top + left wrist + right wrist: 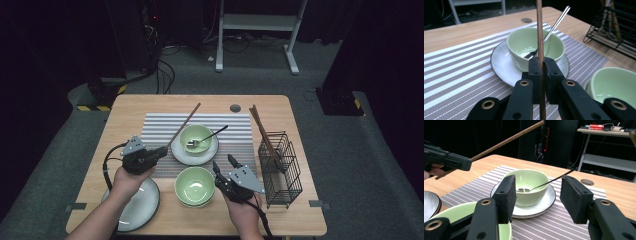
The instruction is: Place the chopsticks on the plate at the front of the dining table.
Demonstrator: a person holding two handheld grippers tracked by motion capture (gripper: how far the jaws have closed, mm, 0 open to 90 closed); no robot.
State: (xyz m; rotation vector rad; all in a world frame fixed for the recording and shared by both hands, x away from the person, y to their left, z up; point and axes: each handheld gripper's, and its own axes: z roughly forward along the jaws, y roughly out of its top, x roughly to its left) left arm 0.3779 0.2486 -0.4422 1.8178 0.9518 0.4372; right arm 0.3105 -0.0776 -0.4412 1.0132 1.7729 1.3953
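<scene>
Chopstick [539, 30] cut off top and bottom in the left gripper view; near bowl [461, 216] mostly hidden behind right tongs [537, 197].

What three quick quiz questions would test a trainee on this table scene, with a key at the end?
1. True or false: the left gripper is shut on a chopstick.
2. What lies in the far green bowl on the saucer?
A. a fork
B. a spoon
C. nothing
3. Fill in: the other chopsticks stand in the wire ____ at the table's right.

Key: 1 true; 2 B; 3 basket.
</scene>
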